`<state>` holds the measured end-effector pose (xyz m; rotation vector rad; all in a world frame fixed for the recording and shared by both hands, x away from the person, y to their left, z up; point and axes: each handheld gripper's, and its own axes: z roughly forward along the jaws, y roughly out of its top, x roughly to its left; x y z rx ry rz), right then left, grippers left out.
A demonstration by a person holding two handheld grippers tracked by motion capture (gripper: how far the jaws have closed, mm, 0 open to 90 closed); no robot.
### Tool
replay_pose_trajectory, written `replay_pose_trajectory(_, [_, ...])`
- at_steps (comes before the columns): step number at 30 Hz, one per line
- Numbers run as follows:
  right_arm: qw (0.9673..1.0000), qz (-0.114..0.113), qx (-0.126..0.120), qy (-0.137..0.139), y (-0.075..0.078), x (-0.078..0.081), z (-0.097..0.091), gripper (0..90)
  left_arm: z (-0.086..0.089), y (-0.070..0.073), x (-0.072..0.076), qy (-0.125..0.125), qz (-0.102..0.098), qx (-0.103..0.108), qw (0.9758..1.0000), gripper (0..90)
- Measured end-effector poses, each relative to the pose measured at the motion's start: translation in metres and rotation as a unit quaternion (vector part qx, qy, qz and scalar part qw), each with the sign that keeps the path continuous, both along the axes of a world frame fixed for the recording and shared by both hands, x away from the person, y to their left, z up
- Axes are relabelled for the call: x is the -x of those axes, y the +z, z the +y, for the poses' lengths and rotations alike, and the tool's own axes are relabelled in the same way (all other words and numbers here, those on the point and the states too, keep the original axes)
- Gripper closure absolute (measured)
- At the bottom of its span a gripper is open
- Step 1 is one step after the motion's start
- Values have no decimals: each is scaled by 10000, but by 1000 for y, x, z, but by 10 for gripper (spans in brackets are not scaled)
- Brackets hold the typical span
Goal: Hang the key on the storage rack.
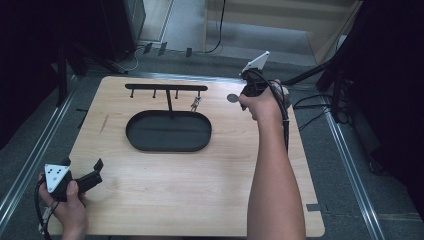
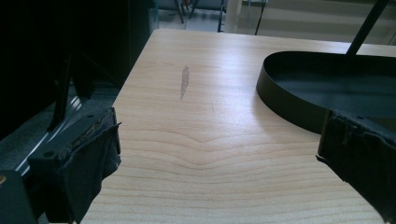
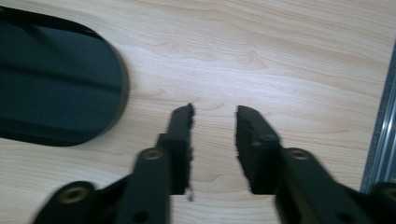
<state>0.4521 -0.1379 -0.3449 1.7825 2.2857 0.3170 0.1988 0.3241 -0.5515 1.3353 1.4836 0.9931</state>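
High view: we see the right gripper (image 1: 248, 95), fingers parted and empty, held over the table's (image 1: 200, 200) far right, a small grey disc (image 1: 232, 98) just to its left; keys (image 1: 195, 104) hang from the rack (image 1: 167, 88) beyond the black oval tray (image 1: 168, 146). The left gripper (image 1: 92, 172), wide open, rests well apart at the near-left corner.

Table (image 2: 224, 154): pale wood, visible grain, smooth, slight sheen. Tray (image 2: 289, 100): black, matt, probably metal. Jaw pads: frayed black cloth.
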Motion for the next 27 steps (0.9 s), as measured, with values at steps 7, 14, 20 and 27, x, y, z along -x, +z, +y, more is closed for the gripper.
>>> replay_pose_trajectory(7, [9972, 322, 347, -578, -19, 1, -20, 17, 0, 0, 0, -1, -1, -13, 10000, 0])
replay_pose_trajectory(14, [9959, 381, 236, -784, -38, 7, -46, 0, 0, 0, 0, -4, -2, -20, 10000, 0])
replay_pose_trajectory(20, [9963, 276, -10, -810, -58, 18, -67, 0, -1, 0, 0, 3, -1, -23, 10000, 0])
replay_pose_trajectory(27, [9957, -40, -420, -829, -82, 38, -92, 0, -1, 0, 0, 1, -9, -27, 10000, 0])
